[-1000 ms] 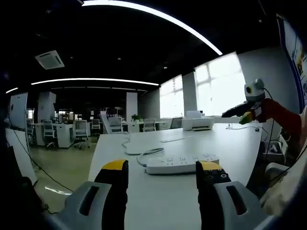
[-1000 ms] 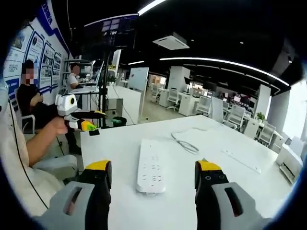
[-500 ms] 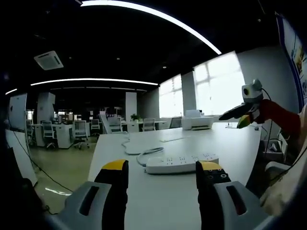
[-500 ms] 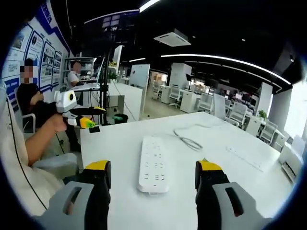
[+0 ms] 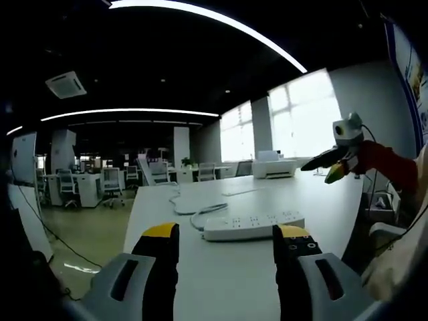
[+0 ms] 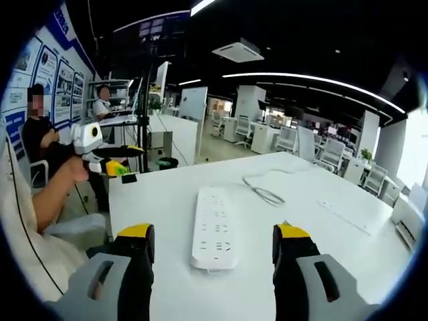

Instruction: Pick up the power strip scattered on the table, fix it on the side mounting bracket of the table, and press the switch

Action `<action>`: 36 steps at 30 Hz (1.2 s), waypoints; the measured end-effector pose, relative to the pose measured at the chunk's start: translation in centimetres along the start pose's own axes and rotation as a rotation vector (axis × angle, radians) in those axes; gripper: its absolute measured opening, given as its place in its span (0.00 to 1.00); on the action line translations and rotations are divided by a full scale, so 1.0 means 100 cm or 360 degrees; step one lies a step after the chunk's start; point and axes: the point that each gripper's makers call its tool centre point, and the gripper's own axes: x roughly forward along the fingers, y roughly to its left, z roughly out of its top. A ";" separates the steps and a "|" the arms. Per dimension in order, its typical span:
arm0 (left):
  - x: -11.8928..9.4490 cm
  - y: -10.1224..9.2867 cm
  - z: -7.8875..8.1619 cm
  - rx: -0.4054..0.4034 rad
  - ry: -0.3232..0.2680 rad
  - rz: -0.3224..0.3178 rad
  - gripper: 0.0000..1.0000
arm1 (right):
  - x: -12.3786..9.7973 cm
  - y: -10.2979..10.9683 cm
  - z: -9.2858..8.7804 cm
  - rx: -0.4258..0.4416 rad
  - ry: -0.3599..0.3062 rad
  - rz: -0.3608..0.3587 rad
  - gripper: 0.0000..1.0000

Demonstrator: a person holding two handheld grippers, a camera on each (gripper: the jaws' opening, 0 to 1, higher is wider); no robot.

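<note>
A big white table (image 6: 167,200) takes up the middle of an open office, with rows of desks and chairs behind it and bright windows on one side. A white printer (image 5: 274,166) sits at the table's far end in the left gripper view.

The white power strip (image 6: 215,228) lies flat on the tabletop, sockets facing up. In the right gripper view its long axis runs straight away from the camera, between the two jaws and just ahead of them, with its white cable (image 6: 264,193) leaving the far end and curling off toward the right. In the left gripper view the same power strip (image 5: 254,226) lies crosswise, its length running left to right, the cable (image 5: 194,212) coming out of its left end and looping back across the table.

The right gripper (image 6: 216,241) hangs low over the table with its yellow-tipped jaws wide apart and nothing between them; the strip's near end sits in front of the gap, not touched. The left gripper (image 5: 226,239) is likewise spread wide and empty, the strip just beyond its tips.

A flat white bar (image 6: 342,216) lies on the table to the right, well apart from the strip.
</note>
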 end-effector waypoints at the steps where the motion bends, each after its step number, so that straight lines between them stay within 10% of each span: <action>1: 0.000 0.000 0.000 -0.0002 0.0002 0.0002 0.61 | 0.002 0.001 -0.001 0.0001 0.0007 0.0004 0.68; 36: -0.003 0.005 -0.005 -0.0001 0.0022 0.0001 0.61 | 0.046 -0.003 -0.040 0.0042 0.0208 0.0059 0.70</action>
